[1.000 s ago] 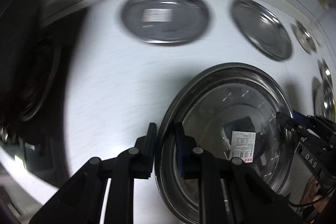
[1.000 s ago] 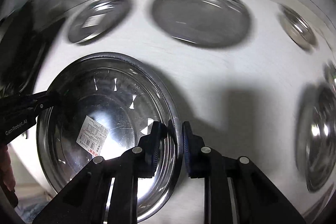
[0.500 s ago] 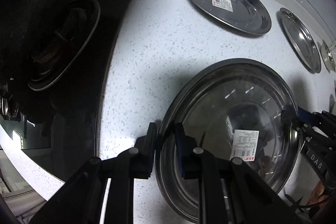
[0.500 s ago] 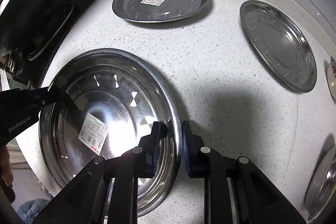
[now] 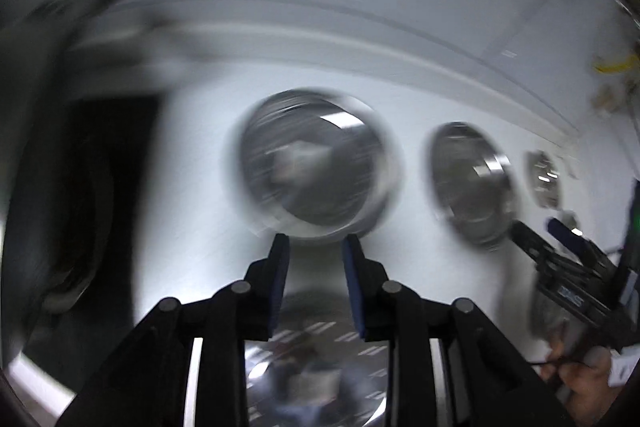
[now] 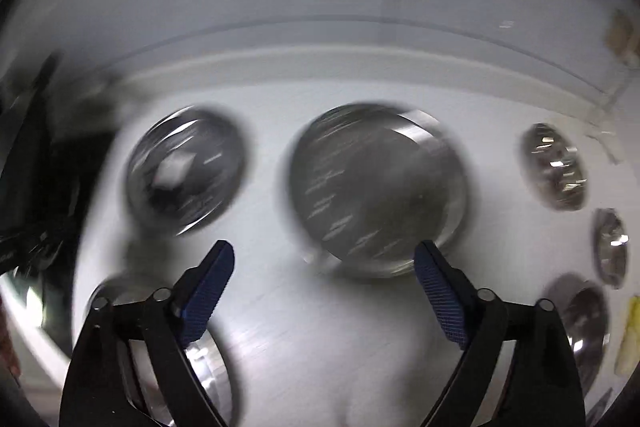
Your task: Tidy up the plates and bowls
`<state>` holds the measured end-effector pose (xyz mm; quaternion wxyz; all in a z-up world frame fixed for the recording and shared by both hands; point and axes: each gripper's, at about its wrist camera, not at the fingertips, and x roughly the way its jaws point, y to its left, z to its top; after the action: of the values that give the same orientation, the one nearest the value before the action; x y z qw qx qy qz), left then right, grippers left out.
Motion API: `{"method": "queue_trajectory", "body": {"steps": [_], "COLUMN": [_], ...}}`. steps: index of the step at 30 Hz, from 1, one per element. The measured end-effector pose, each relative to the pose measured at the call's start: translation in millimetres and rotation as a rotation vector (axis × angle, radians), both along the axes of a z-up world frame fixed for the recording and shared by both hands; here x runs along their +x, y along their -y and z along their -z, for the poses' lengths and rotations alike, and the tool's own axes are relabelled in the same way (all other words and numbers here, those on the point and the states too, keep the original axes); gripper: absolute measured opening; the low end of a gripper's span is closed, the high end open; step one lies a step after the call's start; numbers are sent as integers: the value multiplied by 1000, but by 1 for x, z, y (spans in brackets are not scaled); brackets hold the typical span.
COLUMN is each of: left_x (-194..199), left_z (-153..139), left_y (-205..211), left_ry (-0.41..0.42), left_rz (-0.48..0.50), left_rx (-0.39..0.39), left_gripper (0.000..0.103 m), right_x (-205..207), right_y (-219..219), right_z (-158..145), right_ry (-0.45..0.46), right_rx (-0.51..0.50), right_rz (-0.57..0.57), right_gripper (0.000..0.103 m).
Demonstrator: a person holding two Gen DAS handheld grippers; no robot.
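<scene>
Large steel bowl [image 5: 312, 379] lies on the white bench [image 6: 312, 327], below and behind both grippers' parting fingers. Right gripper [image 6: 324, 267] gapes wide, empty; left gripper [image 5: 314, 253] opens narrower, empty. Blurred plates [image 6: 376, 187] sit beyond.

Both views heavily motion-smeared. Left wrist view: plate [image 5: 316, 163] at centre is streaked, its pale label patch unreadable; large bowl [image 5: 312, 367] at bottom is mostly hidden behind the gripper's linkage and cut by the lower edge. Dark mass [image 5: 80, 207] at left, unidentifiable. A hand [image 5: 580, 383] at lower right, partly cropped. Right wrist view: two plates, labelled one [image 6: 186, 173] and plain one [image 6: 378, 193], rims doubled by blur. Small dishes [image 6: 556, 167] at right too blurred to tell bowl from plate. Yellow object [image 6: 630, 335] at right edge, cropped, unidentifiable.
</scene>
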<state>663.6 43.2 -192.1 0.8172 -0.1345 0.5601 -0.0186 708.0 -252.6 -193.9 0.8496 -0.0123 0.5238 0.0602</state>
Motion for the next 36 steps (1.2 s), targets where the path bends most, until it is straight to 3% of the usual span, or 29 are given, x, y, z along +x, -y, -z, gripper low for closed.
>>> {"method": "queue_trajectory", "body": {"steps": [5, 9, 16, 21, 28, 29, 30, 31, 32, 36], "left_x": [92, 145, 171, 177, 188, 188, 187, 188, 184, 172], "left_z": [23, 58, 95, 109, 136, 136, 136, 139, 138, 135], "left_y": [90, 120, 144, 160, 164, 164, 165, 167, 168, 170], "left_ry": [-23, -93, -168, -169, -203, -179, -177, -183, -174, -159], "left_rz": [172, 178, 181, 172, 160, 158, 164, 178, 182, 186], "left_rx": [-24, -34, -10, 36, 75, 75, 80, 86, 93, 121], "left_gripper": [29, 29, 29, 29, 28, 28, 17, 13, 12, 12], "right_x": [26, 45, 54, 58, 63, 62, 61, 59, 57, 48], "right_y": [53, 73, 101, 108, 101, 97, 93, 88, 83, 75], "right_z": [8, 31, 82, 90, 111, 110, 109, 105, 102, 110], "right_ry": [-28, -69, -142, -174, -209, -199, -190, -169, -165, -190], "right_rx": [-23, -27, 23, 98, 128, 107, 92, 66, 48, 59], "right_rz": [126, 182, 240, 248, 233, 219, 205, 189, 179, 163], "right_gripper": [90, 90, 90, 90, 91, 89, 79, 41, 16, 15]}}
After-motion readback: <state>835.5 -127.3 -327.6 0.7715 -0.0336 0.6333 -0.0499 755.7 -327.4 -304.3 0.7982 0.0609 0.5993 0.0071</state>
